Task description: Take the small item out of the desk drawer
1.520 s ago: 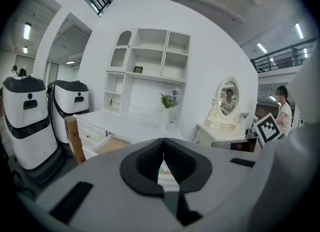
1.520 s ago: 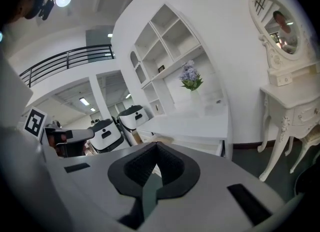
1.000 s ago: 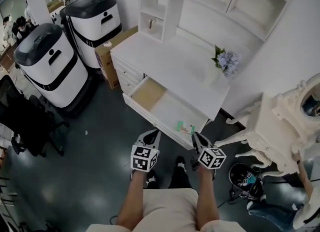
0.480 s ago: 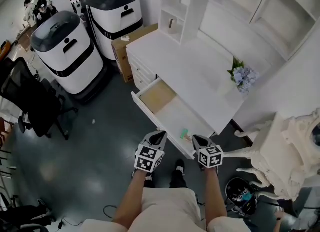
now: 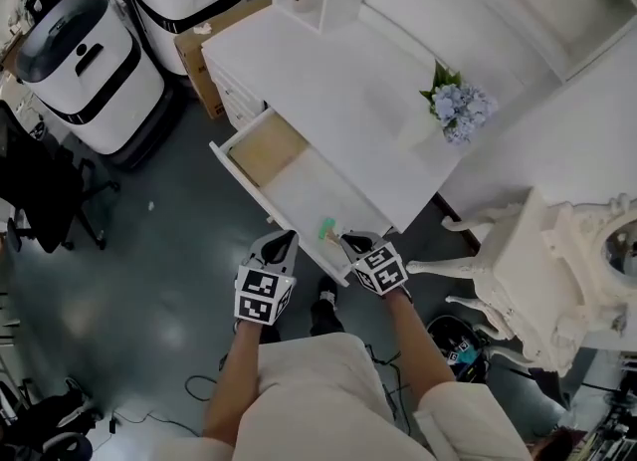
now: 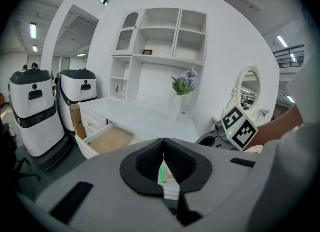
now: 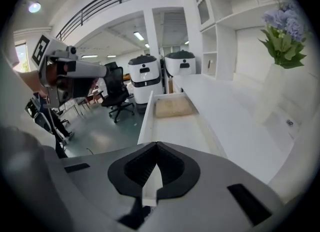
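Note:
The white desk drawer stands pulled out, with a brown liner at its far end and a white floor. A small green item lies at the drawer's near end; in the left gripper view the small green item shows through the gap below the jaws. My left gripper hovers just outside the drawer front, left of the item, jaws shut and empty. My right gripper is close on the item's right, also shut and empty. In its own view the right gripper points along the drawer.
A vase of blue flowers stands on the desk top. Two white and black bins, a cardboard box and a black chair stand left. An ornate white table is at the right.
The head view has swung, and both grippers have come closer to the drawer's near end. Their tips now flank the green item. Both jaws stay shut.

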### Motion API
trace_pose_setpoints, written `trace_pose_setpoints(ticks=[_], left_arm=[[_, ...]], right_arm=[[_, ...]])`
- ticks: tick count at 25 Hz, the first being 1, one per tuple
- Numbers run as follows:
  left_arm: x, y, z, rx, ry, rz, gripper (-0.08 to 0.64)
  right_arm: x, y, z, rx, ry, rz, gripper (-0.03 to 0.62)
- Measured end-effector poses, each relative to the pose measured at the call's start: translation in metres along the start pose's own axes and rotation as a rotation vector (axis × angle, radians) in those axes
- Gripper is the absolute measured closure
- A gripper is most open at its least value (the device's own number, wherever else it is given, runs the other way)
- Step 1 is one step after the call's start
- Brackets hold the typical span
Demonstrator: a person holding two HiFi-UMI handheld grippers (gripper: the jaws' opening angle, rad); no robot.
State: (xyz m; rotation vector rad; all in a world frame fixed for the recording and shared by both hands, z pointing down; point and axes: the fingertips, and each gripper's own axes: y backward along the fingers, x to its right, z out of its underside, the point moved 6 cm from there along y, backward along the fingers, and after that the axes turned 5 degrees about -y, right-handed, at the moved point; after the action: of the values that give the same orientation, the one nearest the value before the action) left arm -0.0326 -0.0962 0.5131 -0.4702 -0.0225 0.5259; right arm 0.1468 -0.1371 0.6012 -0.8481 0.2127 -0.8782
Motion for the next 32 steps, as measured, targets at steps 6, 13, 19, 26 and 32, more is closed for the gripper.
trace_pose_setpoints(ticks=[6, 13, 19, 26, 32], left_arm=[[0.017, -0.010, 0.006, -0.018, 0.015, -0.025, 0.543], [0.032, -0.012, 0.017, -0.039, 0.035, -0.071, 0.543], [0.037, -0.013, 0.016, -0.051, 0.066, -0.097, 0.543], [0.036, -0.015, 0.016, -0.051, 0.067, -0.142, 0.543], [0.036, -0.015, 0.020, -0.057, 0.059, -0.166, 0.543]], right_arm=[[0.017, -0.024, 0.025, -0.135, 0.122, -0.065, 0.566], [0.029, -0.052, 0.036, -0.249, 0.266, -0.152, 0.516], [0.039, -0.080, 0.041, -0.293, 0.304, -0.195, 0.461], [0.044, -0.105, 0.052, -0.367, 0.328, -0.225, 0.406], [0.052, -0.121, 0.061, -0.406, 0.340, -0.207, 0.355]])
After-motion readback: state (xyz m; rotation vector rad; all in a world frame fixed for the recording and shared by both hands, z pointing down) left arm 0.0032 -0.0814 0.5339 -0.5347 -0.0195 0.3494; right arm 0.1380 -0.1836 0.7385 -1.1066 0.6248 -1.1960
